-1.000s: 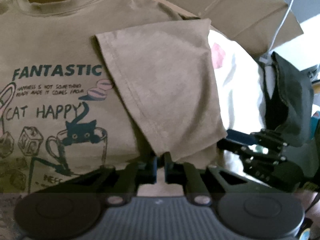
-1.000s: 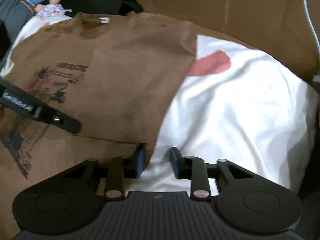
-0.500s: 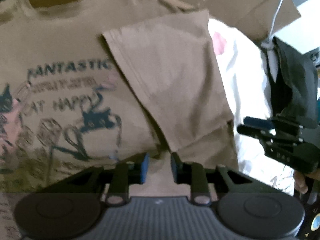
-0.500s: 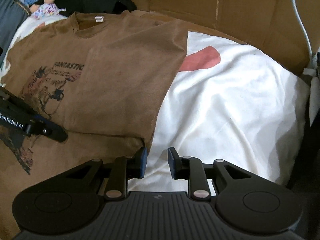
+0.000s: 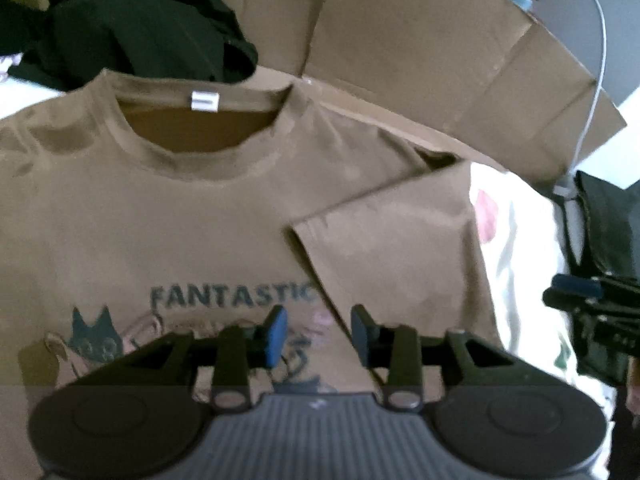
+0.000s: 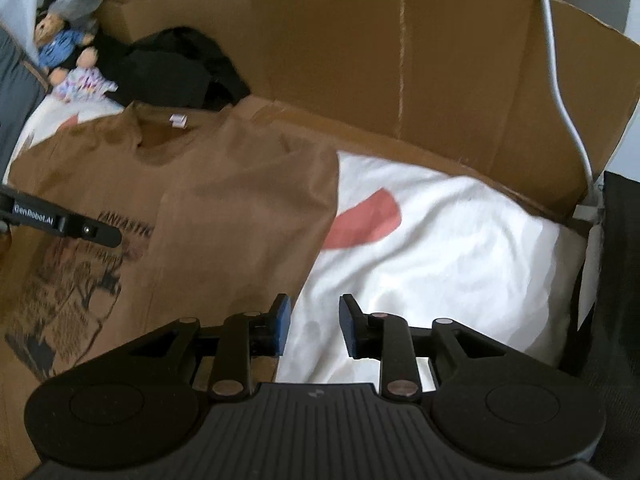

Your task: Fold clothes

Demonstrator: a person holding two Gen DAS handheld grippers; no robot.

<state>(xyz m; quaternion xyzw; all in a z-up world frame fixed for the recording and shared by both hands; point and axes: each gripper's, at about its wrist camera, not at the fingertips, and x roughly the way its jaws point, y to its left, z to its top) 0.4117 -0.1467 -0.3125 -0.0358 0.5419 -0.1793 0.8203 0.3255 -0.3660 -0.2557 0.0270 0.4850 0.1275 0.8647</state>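
Both tongs [image 5: 319, 334] [image 6: 311, 326] opening, empty, above shirt [image 5: 160, 220]

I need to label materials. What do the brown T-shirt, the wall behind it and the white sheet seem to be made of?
T-shirt: probably soft cotton knit, matte; it has a ribbed collar, stitched hems and lies limp.
Wall: brown cardboard, matte; it shows straight creases and a raw cut edge.
Sheet: white woven fabric, maybe cotton; it shows soft wrinkles and a red print.

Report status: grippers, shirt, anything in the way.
Left gripper and right gripper opening, nothing between jaws. Brown T-shirt flat, one sleeve folded in. Nothing in the way.
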